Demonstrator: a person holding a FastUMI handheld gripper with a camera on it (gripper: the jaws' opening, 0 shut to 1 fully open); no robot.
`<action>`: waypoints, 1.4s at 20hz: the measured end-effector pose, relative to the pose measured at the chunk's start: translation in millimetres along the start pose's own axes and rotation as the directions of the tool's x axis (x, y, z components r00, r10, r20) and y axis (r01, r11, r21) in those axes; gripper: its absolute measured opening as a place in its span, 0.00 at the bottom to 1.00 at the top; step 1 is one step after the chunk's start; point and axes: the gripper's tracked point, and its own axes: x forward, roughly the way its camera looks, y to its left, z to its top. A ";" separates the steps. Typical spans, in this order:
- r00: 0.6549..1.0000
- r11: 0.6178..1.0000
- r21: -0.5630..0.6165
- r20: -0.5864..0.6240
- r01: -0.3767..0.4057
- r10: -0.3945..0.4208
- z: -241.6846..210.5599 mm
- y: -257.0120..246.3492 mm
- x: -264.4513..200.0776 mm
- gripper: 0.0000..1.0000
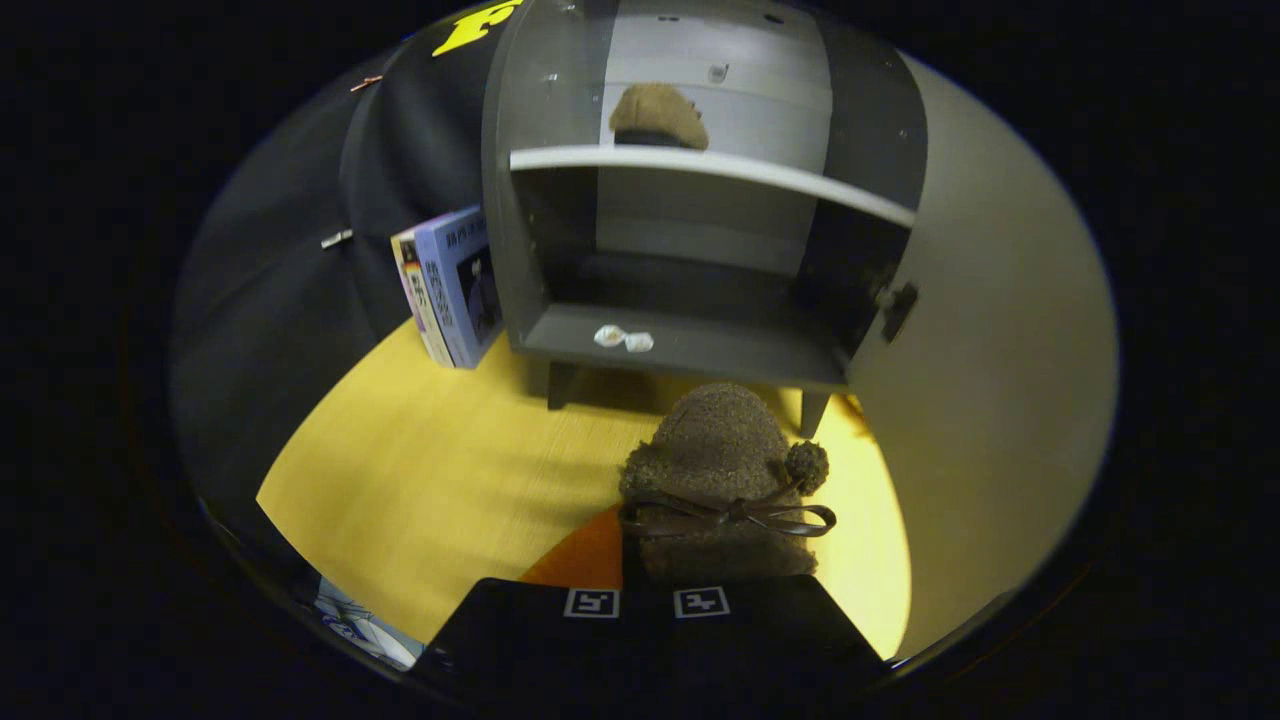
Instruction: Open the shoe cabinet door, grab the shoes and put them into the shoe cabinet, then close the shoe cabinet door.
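On the yellow table (420, 470), the open shoe cabinet (700, 250) holds one shoe (658, 115); gripper (645, 600) grasps another (720, 480).

My black fingers (645, 600) with white square markers clamp a fuzzy brown shoe (720, 480) with a dark bow, before a grey cabinet (690, 350) with white shelf on the yellow wood-grain floor (430, 470), beside lilac-covered books (455, 285)
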 end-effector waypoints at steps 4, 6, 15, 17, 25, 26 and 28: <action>0.996 1.000 0.010 0.086 0.009 -0.009 68.8 -19.2 -22.3 0.05; 0.992 1.000 0.024 0.125 0.001 -0.004 106.2 -26.2 -27.2 0.05; 0.969 0.997 0.079 0.246 0.002 -0.022 276.3 -54.0 -19.2 0.05; 0.970 0.995 0.104 0.242 0.005 -0.030 295.6 -63.7 -7.8 0.05; 0.987 0.989 0.139 0.144 0.052 -0.072 346.5 -101.8 87.5 0.05; 0.987 0.990 0.131 0.140 0.059 -0.077 350.6 -103.3 99.0 0.05; 0.988 0.991 0.117 0.130 0.066 -0.082 355.2 -103.9 120.1 0.05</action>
